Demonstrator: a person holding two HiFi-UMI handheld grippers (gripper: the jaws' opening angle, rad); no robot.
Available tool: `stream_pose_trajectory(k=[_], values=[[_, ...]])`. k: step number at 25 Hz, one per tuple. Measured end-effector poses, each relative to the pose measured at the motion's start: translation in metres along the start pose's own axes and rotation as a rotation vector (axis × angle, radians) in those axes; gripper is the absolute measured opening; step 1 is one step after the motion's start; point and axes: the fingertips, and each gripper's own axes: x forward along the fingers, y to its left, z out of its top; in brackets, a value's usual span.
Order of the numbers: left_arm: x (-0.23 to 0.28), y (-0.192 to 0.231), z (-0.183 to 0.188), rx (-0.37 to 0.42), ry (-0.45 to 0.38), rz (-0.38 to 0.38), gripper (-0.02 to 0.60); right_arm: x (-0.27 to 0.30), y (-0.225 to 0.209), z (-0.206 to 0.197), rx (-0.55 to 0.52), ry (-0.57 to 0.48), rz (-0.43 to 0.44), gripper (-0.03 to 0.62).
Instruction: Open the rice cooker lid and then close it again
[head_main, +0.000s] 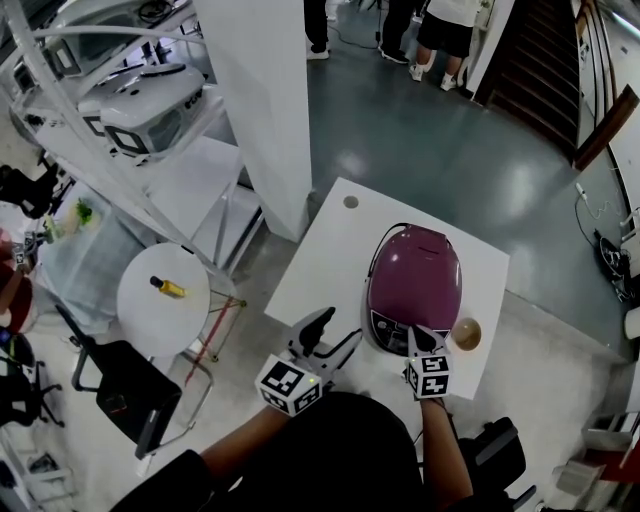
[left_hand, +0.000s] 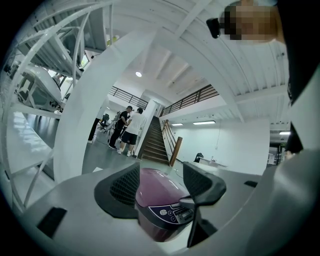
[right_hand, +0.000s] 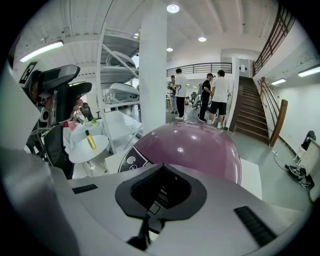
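Probably stiff and slick, the rice cooker lid (head_main: 416, 268) at lower right wants pressing at the front; right hand-held gripper (head_main: 419, 339) jaws together, left hand-held gripper (head_main: 330, 336) wide, empty.

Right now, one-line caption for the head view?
Closed purple rice cooker on a white table; shut right gripper at its front panel, open left gripper alongside.

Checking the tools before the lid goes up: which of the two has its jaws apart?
The left tool: its jaws stand apart, empty; the right tool has them shut, by the front of the rice cooker.
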Motion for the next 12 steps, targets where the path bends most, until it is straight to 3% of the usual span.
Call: stream_pose_trajectory(k=[12], values=[[-0.0061,-0.0029,0.0039,-0.038,-0.046,0.014,0.250,0.0007,-0.0006,-0.0016,0.028,0.004,-0.005,-0.002]])
